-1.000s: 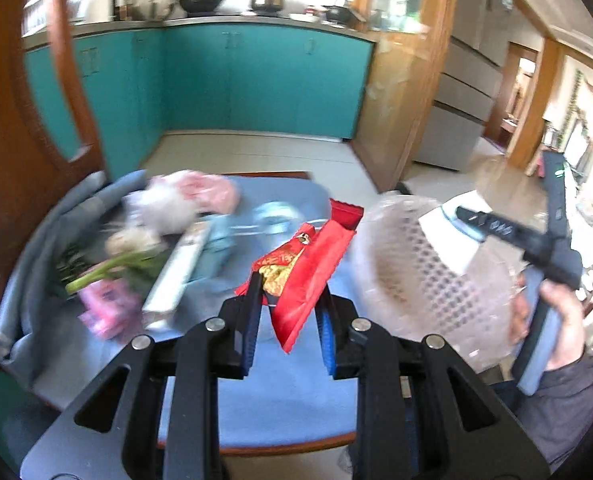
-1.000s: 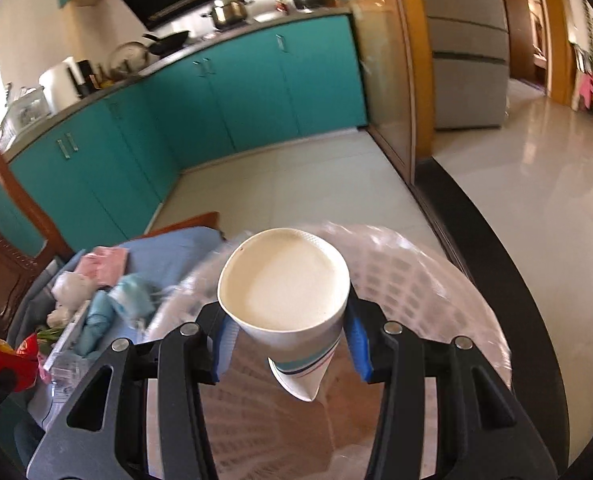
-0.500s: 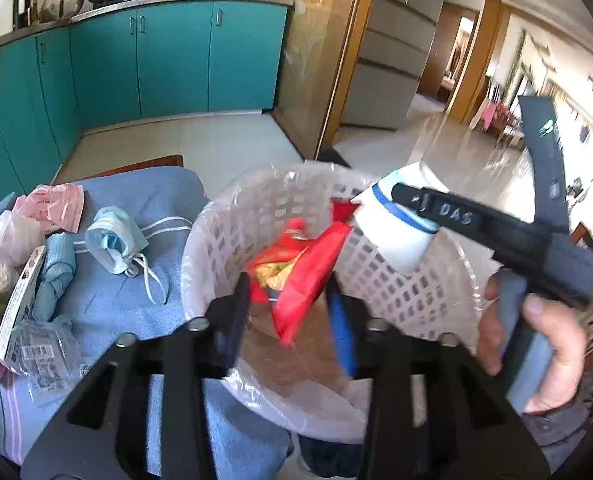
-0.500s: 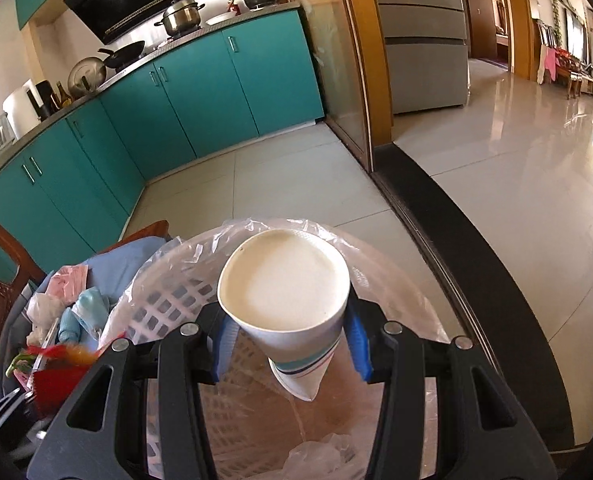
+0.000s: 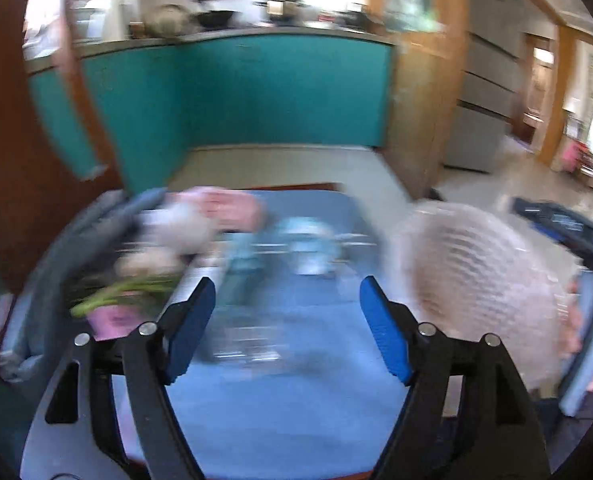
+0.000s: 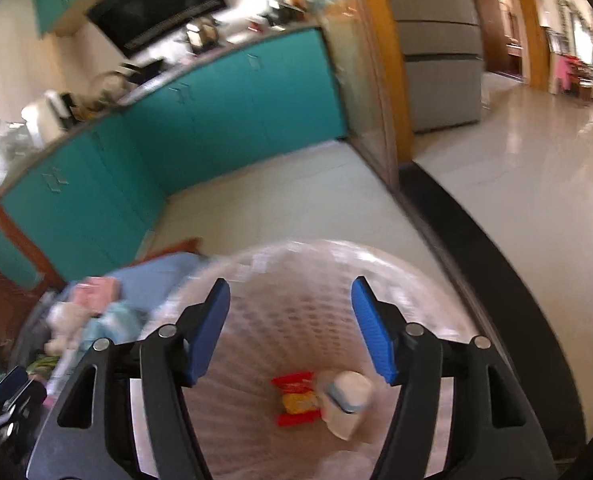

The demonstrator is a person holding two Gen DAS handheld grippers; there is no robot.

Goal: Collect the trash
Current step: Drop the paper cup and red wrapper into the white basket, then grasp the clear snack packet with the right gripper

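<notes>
**Two pieces down, both grippers freed over the basket**

My right gripper [image 6: 290, 324] hangs over the white mesh basket [image 6: 424, 280] at lower centre of its frame. Its jaws have just been opening and stand apart with nothing between them, so the paper cup [image 6: 346, 400] now lies at the basket's bottom, touching the red snack wrapper [image 6: 296, 398].

My left gripper [image 5: 288, 330] has just been opening too and is released and empty. It faces the blue cloth [image 5: 280, 400], where the remaining trash sits in a blurred cluster at centre left: a pale blue face mask [image 5: 308, 248], pink packets [image 5: 232, 208] and green stalks [image 5: 124, 292]. The basket stands at the cloth's right edge, I judge for short carries; the mask looks nearest.
</notes>
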